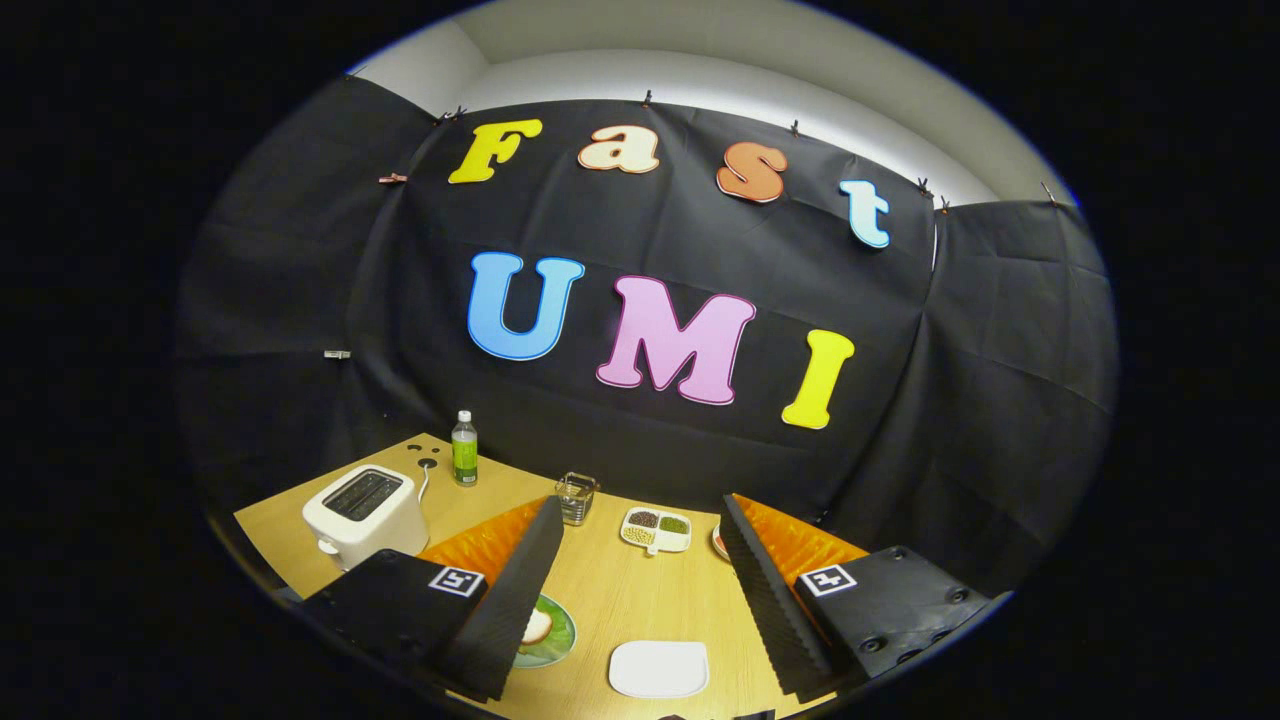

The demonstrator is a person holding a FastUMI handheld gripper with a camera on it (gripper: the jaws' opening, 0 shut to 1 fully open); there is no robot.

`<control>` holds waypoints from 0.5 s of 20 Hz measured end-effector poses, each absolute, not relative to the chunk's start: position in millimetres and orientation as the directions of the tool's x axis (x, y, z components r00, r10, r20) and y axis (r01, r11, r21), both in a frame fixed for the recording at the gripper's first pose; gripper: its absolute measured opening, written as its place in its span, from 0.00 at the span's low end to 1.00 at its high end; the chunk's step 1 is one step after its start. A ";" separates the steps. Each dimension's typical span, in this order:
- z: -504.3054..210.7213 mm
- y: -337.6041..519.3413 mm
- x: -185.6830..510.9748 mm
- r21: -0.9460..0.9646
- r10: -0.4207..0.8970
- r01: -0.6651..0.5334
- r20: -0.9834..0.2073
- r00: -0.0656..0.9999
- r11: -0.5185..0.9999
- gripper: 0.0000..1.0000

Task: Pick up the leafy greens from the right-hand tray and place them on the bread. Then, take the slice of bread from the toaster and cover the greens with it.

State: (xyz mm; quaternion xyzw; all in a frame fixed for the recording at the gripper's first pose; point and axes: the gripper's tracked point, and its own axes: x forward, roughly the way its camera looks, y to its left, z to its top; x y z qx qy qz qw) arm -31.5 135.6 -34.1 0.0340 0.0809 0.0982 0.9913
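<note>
Tongs (640,600) wide apart, nothing between the fingers, held above the wooden tabletop (620,590) in the lower part of the frame. Left finger (510,600) and right finger (770,600) both angle inward toward the back, and each carries a square marker tag on its base block. White toaster (360,512) sits at lower left on the tabletop, just beyond the left finger's base; slots look dark from here, and I cannot tell whether a bread slice is inside. Green-labelled bottle (464,448) stands upright behind the toaster near the back edge of the tabletop, close to the black cloth wall. Small clear glass (577,496) stands just past the tip of the left finger. White divided dish (656,530) with dark and green fillings lies between the two fingertips, further back toward centre. Green plate (550,632) with a pale round item on it, possibly bread, is partly hidden by the left finger at lower centre-left. White rounded tray (658,668), bare on top, lies between the fingers at the bottom centre of the frame. A sliver of a reddish-rimmed dish (718,541) peeks out just left of the right fingertip, mostly covered by it; contents cannot be made out, leafy greens not identifiable there.
</note>
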 end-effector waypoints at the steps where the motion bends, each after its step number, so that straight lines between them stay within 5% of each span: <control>1: -33.9 139.3 -31.8 0.081 0.204 -0.194 -0.152 0.967 0.978 0.98; 10: -39.3 136.2 -34.5 0.088 0.201 -0.189 -0.155 0.967 0.978 0.98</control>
